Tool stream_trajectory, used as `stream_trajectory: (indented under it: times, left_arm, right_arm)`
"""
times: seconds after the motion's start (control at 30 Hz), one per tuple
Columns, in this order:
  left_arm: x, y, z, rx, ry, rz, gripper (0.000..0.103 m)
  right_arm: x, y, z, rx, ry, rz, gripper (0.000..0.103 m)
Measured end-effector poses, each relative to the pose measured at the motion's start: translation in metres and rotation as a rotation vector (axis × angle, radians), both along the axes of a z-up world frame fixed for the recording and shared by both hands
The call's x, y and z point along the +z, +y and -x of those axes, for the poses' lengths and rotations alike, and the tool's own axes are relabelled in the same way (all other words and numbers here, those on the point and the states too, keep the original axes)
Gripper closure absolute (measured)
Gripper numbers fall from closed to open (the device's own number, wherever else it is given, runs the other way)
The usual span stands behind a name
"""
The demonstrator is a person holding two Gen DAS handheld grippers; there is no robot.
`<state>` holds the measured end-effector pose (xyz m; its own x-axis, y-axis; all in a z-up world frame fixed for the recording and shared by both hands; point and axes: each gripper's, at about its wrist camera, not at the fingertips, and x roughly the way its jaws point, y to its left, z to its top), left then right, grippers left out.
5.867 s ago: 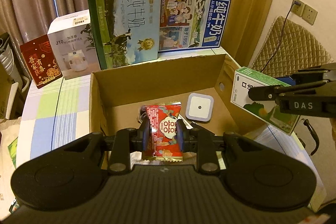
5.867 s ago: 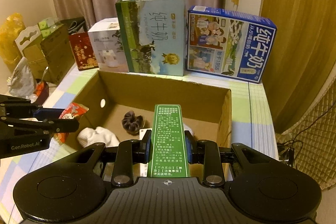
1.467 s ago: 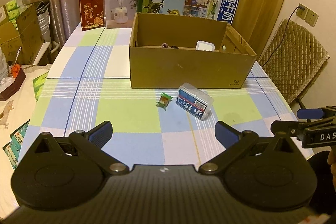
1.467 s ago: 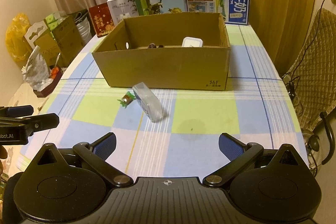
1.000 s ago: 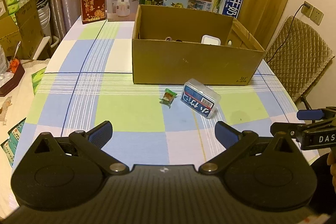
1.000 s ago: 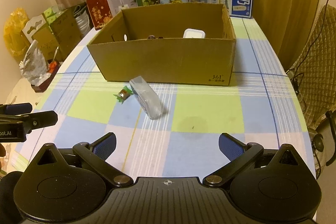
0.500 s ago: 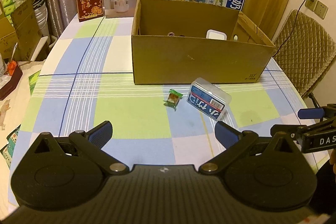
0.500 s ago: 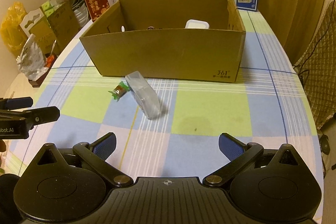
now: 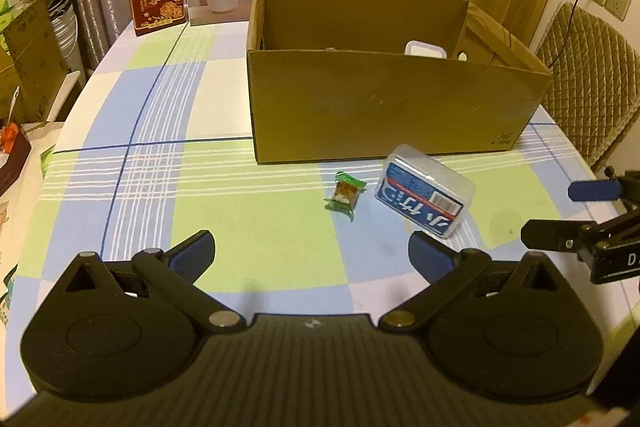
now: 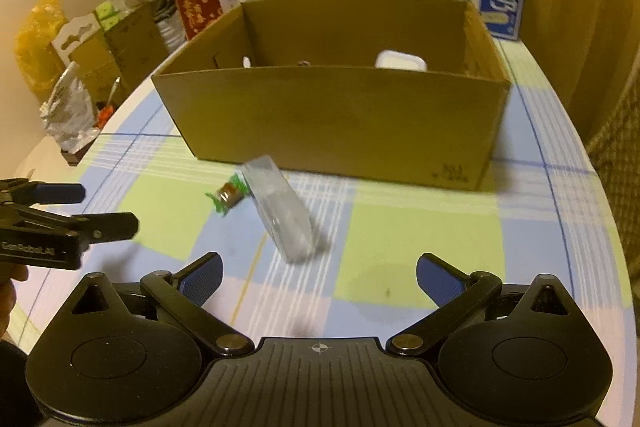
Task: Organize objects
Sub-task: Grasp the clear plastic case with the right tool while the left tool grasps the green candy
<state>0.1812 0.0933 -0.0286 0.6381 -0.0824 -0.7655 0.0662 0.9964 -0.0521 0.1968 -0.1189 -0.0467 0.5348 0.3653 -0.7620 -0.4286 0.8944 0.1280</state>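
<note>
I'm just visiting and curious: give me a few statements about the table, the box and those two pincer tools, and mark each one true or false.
1. Both tools are open and hold nothing. True: the left gripper and the right gripper have their fingers spread wide, nothing between them.
2. The small green-wrapped candy lies inside the cardboard box. False: it lies on the tablecloth in front of the box.
3. The clear plastic case with the blue label lies to the right of the candy in the left view. True.
4. The cardboard box is closed with a lid. False: its top is open, and a white item shows inside.
</note>
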Motion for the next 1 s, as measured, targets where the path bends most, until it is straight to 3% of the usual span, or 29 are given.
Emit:
stream_trajectory:
  times: [0.1,0.2,0.47,0.63,0.7,0.83,0.93,1.0]
  left_arm:
    - [-0.009,0.000,-0.009,-0.019,-0.002,-0.003,0.006]
    - [-0.020,0.000,-0.018,-0.043,0.000,-0.018,0.011]
    - [-0.041,0.000,-0.038,-0.113,-0.010,-0.022,0.021]
    - [-0.051,-0.006,-0.051,-0.156,-0.020,-0.026,0.023]
    - [-0.054,-0.010,-0.056,-0.172,-0.025,-0.032,0.026]
    - [-0.062,-0.021,-0.069,-0.205,-0.028,-0.046,0.034]
    - [-0.068,-0.028,-0.076,-0.227,-0.026,-0.053,0.045]
    - [-0.072,-0.033,-0.080,-0.235,-0.022,-0.060,0.058]
  right_arm:
    - [-0.010,0.010,-0.010,0.045,-0.014,0.018,0.004]
    - [-0.020,0.020,-0.021,0.093,-0.024,0.025,0.017]
    - [-0.043,0.047,-0.043,0.204,-0.039,0.048,0.038]
    - [-0.052,0.050,-0.052,0.201,-0.029,0.054,0.068]
    - [-0.053,0.047,-0.053,0.189,-0.016,0.050,0.075]
    - [-0.051,0.033,-0.052,0.146,0.018,0.034,0.075]
    - [-0.049,0.023,-0.050,0.112,0.026,0.028,0.075]
    - [-0.048,0.020,-0.050,0.106,0.023,0.027,0.075]
